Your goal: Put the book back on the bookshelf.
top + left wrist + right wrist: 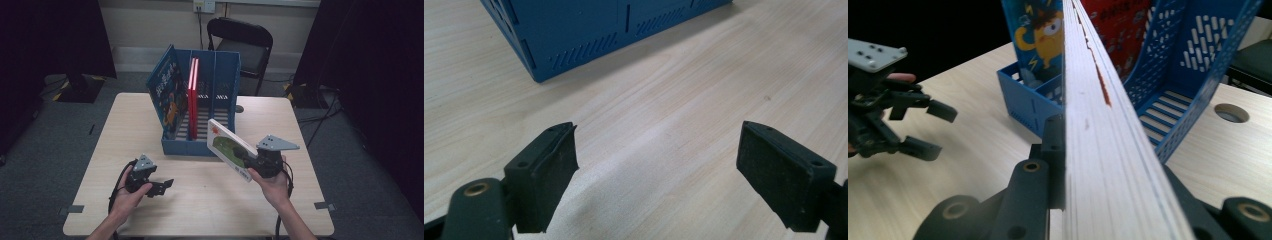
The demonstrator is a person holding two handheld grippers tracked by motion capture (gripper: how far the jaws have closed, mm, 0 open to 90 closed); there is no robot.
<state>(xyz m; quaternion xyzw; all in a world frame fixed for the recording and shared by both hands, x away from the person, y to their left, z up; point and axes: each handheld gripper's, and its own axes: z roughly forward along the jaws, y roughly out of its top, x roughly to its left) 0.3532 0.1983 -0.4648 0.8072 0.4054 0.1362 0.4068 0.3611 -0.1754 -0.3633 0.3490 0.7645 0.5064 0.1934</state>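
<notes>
Three books are in play. One is a white book (pixel 229 148) with a green picture and an orange mark on its cover, clamped in the right tool (pixel 260 162) and held tilted above the desk (pixel 200 210), just in front of the right end of the blue file rack (pixel 200 145). In the right gripper view both black jaws press against the book's sides, and its white page edge (pixel 1098 125) runs up the middle of the frame toward the rack. The other two books stand inside the rack: a blue book (pixel 167 92) with a cartoon cover leans in the left compartment, and a thin red book (pixel 193 95) stands upright in the next one.

The rack is a single blue plastic piece with three compartments, slotted along its floor and walls; the rightmost compartment holds nothing. Writing shows on the blue cover and on the red one — pale characters, too small and blurred to read. The yellow cartoon figure (pixel 1045 37) on the blue cover is plain in the right gripper view.

There are two tools, one in each hand. The left tool (pixel 165 187) lies low over the desk at the near left, well apart from the rack, its jaws spread wide with only bare wood between them — the left gripper view shows the rack's corner (pixel 539 70) beyond. One black chair (pixel 242 42) stands behind the desk.
</notes>
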